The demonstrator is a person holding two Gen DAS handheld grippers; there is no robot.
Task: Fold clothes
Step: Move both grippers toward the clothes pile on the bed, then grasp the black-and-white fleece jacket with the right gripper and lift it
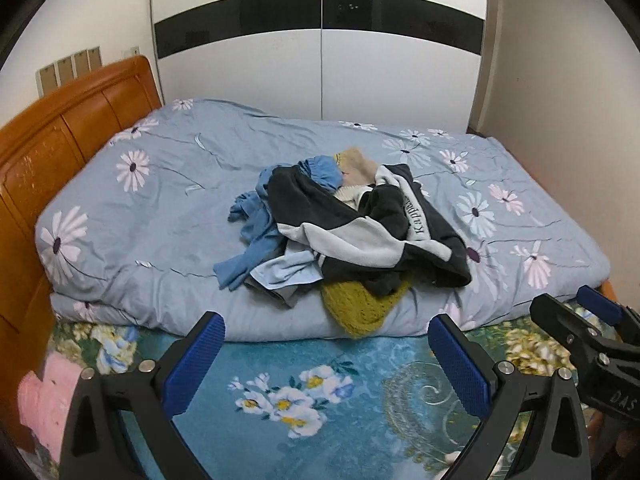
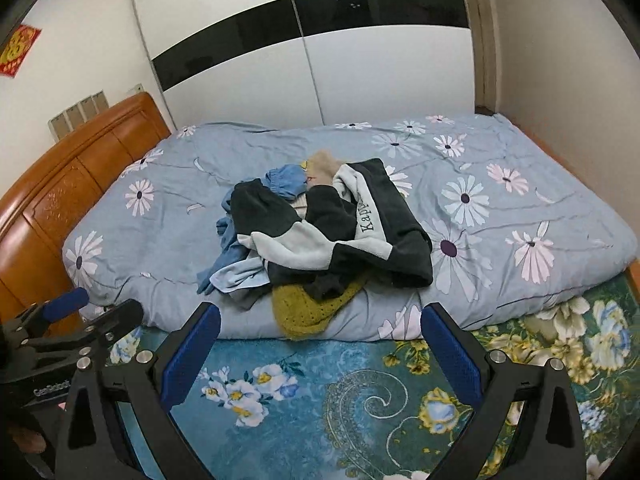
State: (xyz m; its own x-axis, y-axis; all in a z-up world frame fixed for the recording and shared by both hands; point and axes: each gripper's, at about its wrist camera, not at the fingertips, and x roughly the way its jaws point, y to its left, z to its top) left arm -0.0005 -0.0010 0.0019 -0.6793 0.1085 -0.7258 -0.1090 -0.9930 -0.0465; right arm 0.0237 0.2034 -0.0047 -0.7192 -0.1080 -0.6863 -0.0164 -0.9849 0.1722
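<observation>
both black blue-padded tongs, left gripper [image 1: 324, 340] and right gripper [image 2: 320, 332], gape released and empty (likely readying a reach) toward the jumbled dark-and-blue clothes heap [image 1: 344, 224] on the daisy-print blue quilt [image 1: 160, 200].

Even, soft indoor light, faint shadows; small glints on the wardrobe's [image 1: 320, 40] black band (fisheye bends edges, corners dark)
</observation>
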